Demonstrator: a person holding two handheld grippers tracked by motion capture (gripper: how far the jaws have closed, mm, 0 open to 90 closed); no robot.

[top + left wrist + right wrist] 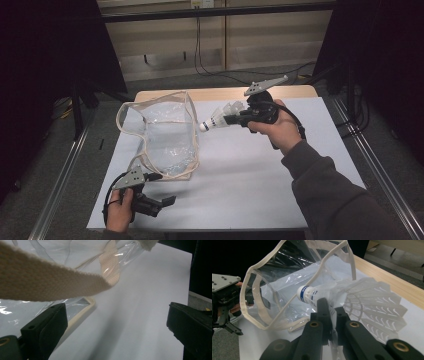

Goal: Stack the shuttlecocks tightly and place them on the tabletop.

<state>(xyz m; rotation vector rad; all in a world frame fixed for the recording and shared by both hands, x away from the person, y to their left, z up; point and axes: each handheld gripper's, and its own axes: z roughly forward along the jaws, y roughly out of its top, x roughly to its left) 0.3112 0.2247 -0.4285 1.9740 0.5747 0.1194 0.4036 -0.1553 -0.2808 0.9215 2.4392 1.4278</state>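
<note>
white tabletop (240, 175): right gripper (231, 120) pinches feathered, blue-banded shuttlecock (216, 120); left gripper (167, 201) spread wide.

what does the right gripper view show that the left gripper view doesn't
Right gripper view alone: the shuttlecock, pinched by its feather skirt between the shut jaws of the right gripper, its cork end with a blue band pointing at the bag's open mouth; also the left gripper in a hand beyond the bag.

Left gripper view alone: the left gripper's own jaws standing wide apart with bare white table between them, and a woven strap close overhead.

Both: the clear bag with cream trim, and the white tabletop.
</note>
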